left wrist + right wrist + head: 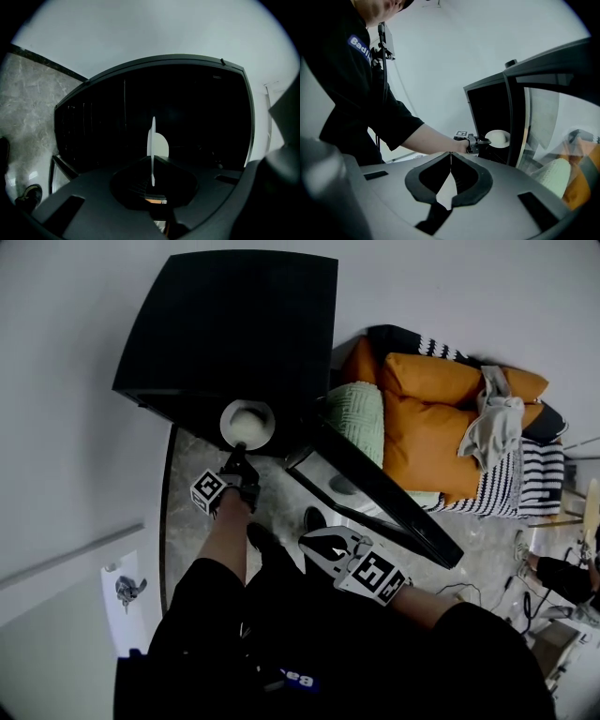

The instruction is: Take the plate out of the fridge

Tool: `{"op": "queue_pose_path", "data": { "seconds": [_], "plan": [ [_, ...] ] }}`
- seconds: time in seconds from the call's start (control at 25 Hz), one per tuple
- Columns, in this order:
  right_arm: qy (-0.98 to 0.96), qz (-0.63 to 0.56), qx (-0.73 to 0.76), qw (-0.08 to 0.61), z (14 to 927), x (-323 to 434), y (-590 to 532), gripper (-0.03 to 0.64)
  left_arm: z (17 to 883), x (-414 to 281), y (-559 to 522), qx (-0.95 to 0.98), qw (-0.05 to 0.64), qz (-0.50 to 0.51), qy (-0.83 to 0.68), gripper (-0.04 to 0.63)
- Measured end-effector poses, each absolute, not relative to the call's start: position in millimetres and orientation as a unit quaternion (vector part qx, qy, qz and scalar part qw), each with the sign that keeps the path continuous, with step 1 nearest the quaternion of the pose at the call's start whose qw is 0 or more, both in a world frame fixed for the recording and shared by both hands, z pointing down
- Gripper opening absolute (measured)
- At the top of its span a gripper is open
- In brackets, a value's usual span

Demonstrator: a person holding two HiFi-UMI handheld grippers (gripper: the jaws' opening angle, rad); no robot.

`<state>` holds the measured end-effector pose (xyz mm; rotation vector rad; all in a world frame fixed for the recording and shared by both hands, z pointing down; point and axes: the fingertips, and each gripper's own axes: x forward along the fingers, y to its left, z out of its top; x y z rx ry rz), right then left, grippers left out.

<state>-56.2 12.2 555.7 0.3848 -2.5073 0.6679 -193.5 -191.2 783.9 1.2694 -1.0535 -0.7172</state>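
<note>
The black fridge [234,324] has its glass door [394,512] swung open toward a sofa with orange cushions [431,427] and a green cushion [358,418]. The plate [247,423], white, round and shallow, is at the front edge of the fridge's opening. The left gripper [153,161] pinches its rim edge-on. The right gripper [451,154] hangs near the door, jaws together on nothing.

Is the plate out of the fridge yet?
Nearly. Done: the fridge door is open. In hand: the left gripper is clamped on the rim of the white plate, right at the opening of the fridge. Left: carry it fully clear. The right gripper is shut and empty.
</note>
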Motion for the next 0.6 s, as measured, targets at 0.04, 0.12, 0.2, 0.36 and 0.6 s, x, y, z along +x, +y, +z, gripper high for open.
{"op": "queue_pose_path", "data": {
  "seconds": [0.04,0.12,0.2,0.36,0.6],
  "plan": [
    [-0.925,0.244,0.141,0.254,554.0,-58.5,12.0,0.011,780.5,-196.4,-190.1,0.555,0.620,-0.312,-0.459,0.018],
    [-0.927,0.242,0.140,0.249,550.6,-63.2,11.2,0.012,773.8,-202.1,-187.2,0.557,0.617,-0.312,-0.460,0.018],
    [-0.929,0.240,0.141,0.245,547.1,-65.9,10.0,0.011,767.9,-206.0,-183.1,0.556,0.616,-0.316,-0.459,0.018],
    [-0.930,0.239,0.145,0.237,540.6,-70.5,6.3,0.012,757.0,-211.8,-173.9,0.557,0.615,-0.321,-0.456,0.018],
    [-0.933,0.235,0.150,0.227,531.2,-72.2,1.8,0.011,740.0,-214.5,-154.7,0.566,0.615,-0.320,-0.447,0.018]
  ]
}}
